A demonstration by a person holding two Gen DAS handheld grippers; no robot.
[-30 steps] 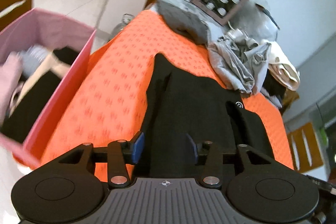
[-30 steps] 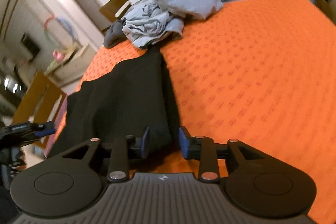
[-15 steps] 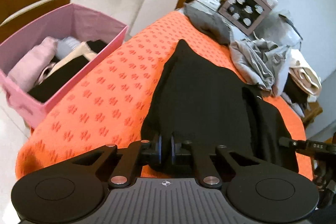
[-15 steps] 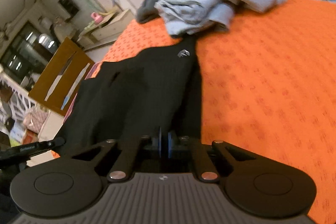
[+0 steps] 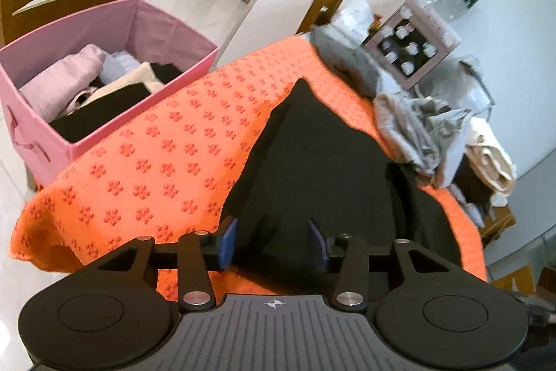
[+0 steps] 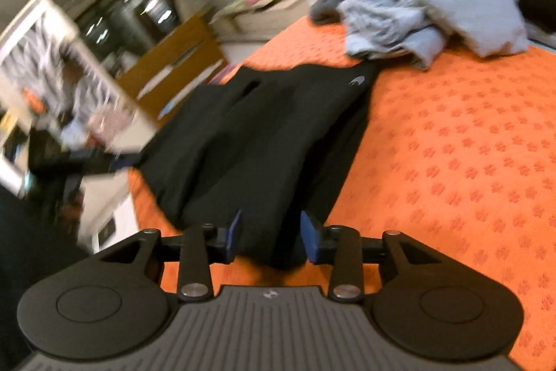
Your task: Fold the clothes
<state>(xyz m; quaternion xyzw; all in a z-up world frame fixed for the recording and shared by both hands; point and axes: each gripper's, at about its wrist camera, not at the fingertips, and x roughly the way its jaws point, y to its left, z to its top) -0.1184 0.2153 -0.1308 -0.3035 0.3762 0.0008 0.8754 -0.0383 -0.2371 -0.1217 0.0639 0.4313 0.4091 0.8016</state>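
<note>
**A:** While the left wrist view shows the flat black fabric garment [image 5: 312, 169] spread on the orange flower-patterned cloth [image 5: 166, 162], how should the hem be handled?

**B:** Lay it square and flat. The left gripper [image 5: 274, 246] has its jaws parting, cloth between the blue pads but not pinched. A pink fabric box [image 5: 114, 113] sits at ten o'clock.

**A:** And the right wrist view?

**B:** Blurred. The right gripper [image 6: 271, 237] is likewise opening over the near hem, untouched. Grey crumpled clothes [image 6: 399, 19] lie at one o'clock.
</note>
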